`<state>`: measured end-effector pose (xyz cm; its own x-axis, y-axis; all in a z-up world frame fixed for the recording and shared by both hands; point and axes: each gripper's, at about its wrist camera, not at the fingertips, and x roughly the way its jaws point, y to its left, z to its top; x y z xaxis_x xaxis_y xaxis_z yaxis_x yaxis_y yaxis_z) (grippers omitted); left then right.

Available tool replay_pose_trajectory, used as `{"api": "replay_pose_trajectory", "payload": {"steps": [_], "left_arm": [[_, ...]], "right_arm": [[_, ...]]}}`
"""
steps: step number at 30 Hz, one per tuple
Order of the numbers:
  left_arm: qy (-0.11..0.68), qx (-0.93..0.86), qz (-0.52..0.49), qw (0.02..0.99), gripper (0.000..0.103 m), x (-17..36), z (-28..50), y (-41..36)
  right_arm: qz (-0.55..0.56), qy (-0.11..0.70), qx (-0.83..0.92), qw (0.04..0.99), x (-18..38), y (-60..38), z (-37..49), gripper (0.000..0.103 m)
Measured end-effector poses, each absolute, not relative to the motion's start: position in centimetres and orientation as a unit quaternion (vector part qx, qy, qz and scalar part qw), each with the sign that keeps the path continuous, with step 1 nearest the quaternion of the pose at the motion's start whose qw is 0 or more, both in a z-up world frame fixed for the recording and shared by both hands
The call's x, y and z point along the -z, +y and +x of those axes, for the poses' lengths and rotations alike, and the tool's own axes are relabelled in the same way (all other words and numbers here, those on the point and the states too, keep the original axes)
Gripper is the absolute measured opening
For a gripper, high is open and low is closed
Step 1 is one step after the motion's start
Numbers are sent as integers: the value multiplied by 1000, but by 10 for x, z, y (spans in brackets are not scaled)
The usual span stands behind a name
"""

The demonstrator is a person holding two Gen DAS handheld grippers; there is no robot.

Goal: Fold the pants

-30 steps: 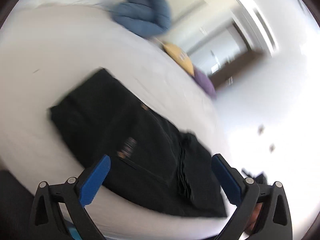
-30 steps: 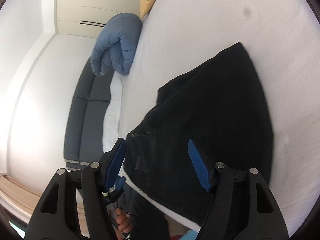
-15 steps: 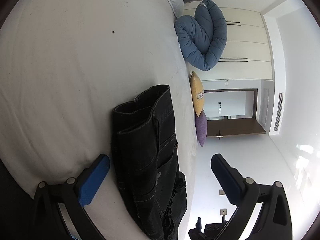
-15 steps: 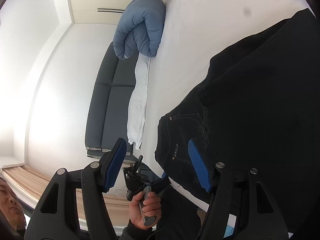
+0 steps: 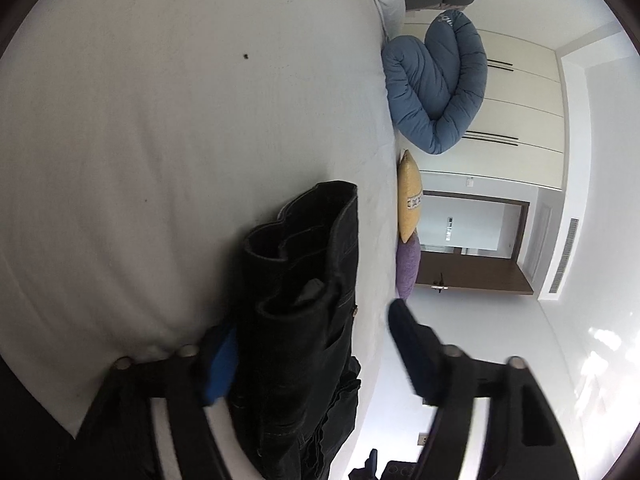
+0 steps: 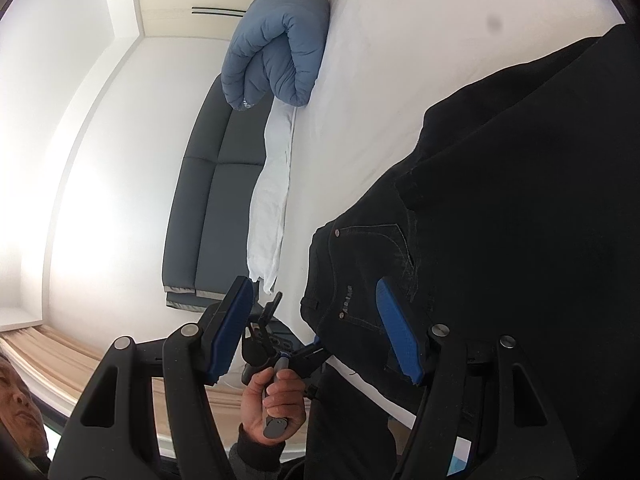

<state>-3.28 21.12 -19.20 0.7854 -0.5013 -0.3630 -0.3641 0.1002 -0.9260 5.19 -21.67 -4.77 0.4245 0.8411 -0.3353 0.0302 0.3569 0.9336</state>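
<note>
A: Pants (image 5: 304,320), black denim, lie in a folded stack on the white bed (image 5: 160,140) in our left wrist view, at the bed's near edge. We see the layered folds end-on.

B: And our left gripper (image 5: 312,344) straddles that stack. Its jaws are closing, with the pants between them. One blue pad (image 5: 220,364) sits right against the bed-side face of the stack; the other finger (image 5: 408,332) stands apart from the fabric, so we have no grip yet.

A: Past the bed's far edge we spot a blue duvet (image 5: 436,88) rolled up, then a yellow pillow (image 5: 410,196) and a purple pillow (image 5: 408,268) side by side along the same edge.

B: Over to our right wrist view. The pants (image 6: 500,208) spread wide on the bed (image 6: 380,60), a stitched pocket and a small label facing us near the bed's edge.

A: Our right gripper (image 6: 316,328) hangs unclenched over that edge: one pad (image 6: 396,336) above the denim, the other pad (image 6: 230,328) out beyond the bed, nothing pinched.

B: Between those fingers we see the person's hand (image 6: 276,404) gripping the handle of the other tool, just off the bed's edge. The duvet (image 6: 276,44) sits at the bed's far side, a dark sofa (image 6: 216,200) beyond it.
</note>
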Motion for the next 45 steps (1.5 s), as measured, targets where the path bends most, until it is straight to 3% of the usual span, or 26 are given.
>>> {"api": "replay_pose_trajectory", "payload": {"steps": [1, 2, 7, 20, 23, 30, 37, 40, 41, 42, 45], "left_arm": [[335, 47, -670, 661, 39, 195, -30, 210], [340, 42, -670, 658, 31, 197, -29, 209], [346, 40, -654, 671, 19, 189, -28, 205], [327, 55, -595, 732, 17, 149, -29, 191], [326, 64, -576, 747, 17, 138, -27, 186], [323, 88, -518, 787, 17, 102, -14, 164], [325, 134, -423, 835, 17, 48, 0, 111], [334, 170, -350, 859, 17, 22, 1, 67], [338, 184, -325, 864, 17, 16, 1, 50], [343, 197, -302, 867, 17, 12, -1, 33], [363, 236, -234, 870, 17, 10, -6, -23]], "right_arm": [[478, 454, -289, 694, 47, -216, 52, 64], [472, 457, -286, 697, 45, -216, 51, 64], [456, 468, -284, 702, 43, -215, 55, 64], [412, 553, -325, 648, 81, -143, 118, 64], [361, 632, -278, 627, 113, -125, 129, 60], [382, 624, -264, 628, 130, -130, 132, 42], [378, 589, -270, 662, 128, -127, 121, 42], [399, 568, -259, 672, 111, -141, 120, 57], [415, 546, -258, 680, 101, -152, 118, 77], [432, 523, -258, 688, 91, -165, 117, 88], [464, 489, -274, 686, 63, -204, 116, 90]]}}
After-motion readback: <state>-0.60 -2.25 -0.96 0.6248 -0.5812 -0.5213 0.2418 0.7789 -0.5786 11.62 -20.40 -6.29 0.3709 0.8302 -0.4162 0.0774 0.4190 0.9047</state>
